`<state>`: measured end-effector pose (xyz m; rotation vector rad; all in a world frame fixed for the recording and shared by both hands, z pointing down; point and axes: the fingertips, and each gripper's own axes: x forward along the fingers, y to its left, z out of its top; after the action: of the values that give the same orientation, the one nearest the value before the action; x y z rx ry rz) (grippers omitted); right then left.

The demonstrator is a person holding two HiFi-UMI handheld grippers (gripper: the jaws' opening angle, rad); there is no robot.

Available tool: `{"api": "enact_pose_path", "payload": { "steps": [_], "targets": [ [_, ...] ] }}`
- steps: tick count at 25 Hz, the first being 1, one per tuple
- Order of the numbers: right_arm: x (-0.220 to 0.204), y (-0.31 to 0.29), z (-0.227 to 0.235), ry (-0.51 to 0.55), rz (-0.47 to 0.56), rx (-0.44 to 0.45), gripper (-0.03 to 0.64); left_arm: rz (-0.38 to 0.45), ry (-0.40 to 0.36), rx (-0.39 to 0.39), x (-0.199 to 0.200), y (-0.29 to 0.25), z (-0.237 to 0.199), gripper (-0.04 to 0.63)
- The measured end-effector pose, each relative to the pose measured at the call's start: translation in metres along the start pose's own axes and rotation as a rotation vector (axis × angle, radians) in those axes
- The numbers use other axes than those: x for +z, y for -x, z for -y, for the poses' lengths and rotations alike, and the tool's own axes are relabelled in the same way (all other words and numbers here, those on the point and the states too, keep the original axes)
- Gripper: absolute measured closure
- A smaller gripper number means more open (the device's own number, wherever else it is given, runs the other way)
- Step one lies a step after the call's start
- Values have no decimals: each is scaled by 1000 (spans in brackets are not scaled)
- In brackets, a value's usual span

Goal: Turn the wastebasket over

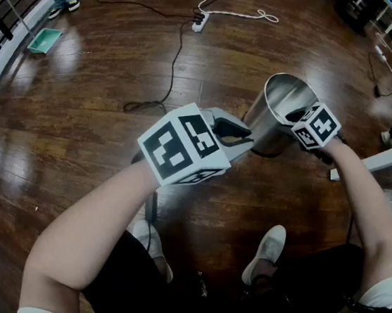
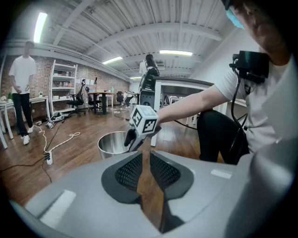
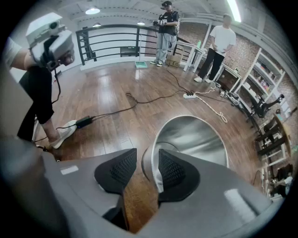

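The wastebasket [image 1: 285, 106] is a shiny steel can standing mouth-up on the wooden floor, also seen in the left gripper view [image 2: 111, 143] and the right gripper view [image 3: 195, 135]. My right gripper [image 1: 297, 115] points steeply down over its near rim. Its jaws [image 3: 148, 167] stand wide apart, one pad inside the can and one outside, with the rim wall between them and a gap showing beside the outer pad. My left gripper [image 1: 239, 134] hovers just left of the can, clear of it. Its pads [image 2: 145, 160] have a narrow gap with nothing in it.
Black and white cables and a power strip [image 1: 199, 24] lie on the floor beyond the can. A teal dustpan [image 1: 43, 40] sits by the railing at far left. My shoes [image 1: 268, 250] are below the can. Two people [image 3: 216, 39] stand at the back.
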<state>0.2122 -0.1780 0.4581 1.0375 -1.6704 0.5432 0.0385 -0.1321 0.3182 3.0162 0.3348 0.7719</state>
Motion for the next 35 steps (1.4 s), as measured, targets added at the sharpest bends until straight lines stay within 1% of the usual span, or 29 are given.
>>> {"api": "enact_pose_path", "payload": {
  "steps": [4,10,12,15,17,19,22,24,26,28,30,32,35],
  "targets": [
    [5,-28,25,-33,-38,-17,466,-6,-28,-12,2,-8,-5,545],
    [8,-64,24,-27,-121,37,472,-12,6,-18,-5,-10,-12,545],
    [9,-73,20,-35,-137,57,491,-17,13,-22,-7,-11,-12,543],
    [12,-84,14,-46,-159,77,558,-36,23,-22,-14,-8,-14,545],
    [13,-87,14,-48,-177,82,560,-44,33,-14,-18,-6,-18,545],
    [12,-87,13,-79,-175,108,566,-53,52,-9,-23,-4,-20,545],
    [10,-85,14,-141,-145,136,581,-54,87,-4,-29,-2,-24,545],
    [11,-80,18,-142,-126,134,586,-57,96,4,-33,1,-28,545],
    [15,-72,22,-146,-83,141,588,-61,105,15,-37,0,-31,545],
    [22,-58,27,-176,-16,158,588,-69,115,22,-41,-2,-33,545],
    [33,-41,31,-223,63,204,588,-77,135,26,-46,-3,-36,545],
    [47,-23,30,-280,152,274,588,-70,176,33,-48,-2,-41,545],
    [58,-4,22,-399,282,388,588,-50,232,55,-51,-1,-50,545]
  ]
}}
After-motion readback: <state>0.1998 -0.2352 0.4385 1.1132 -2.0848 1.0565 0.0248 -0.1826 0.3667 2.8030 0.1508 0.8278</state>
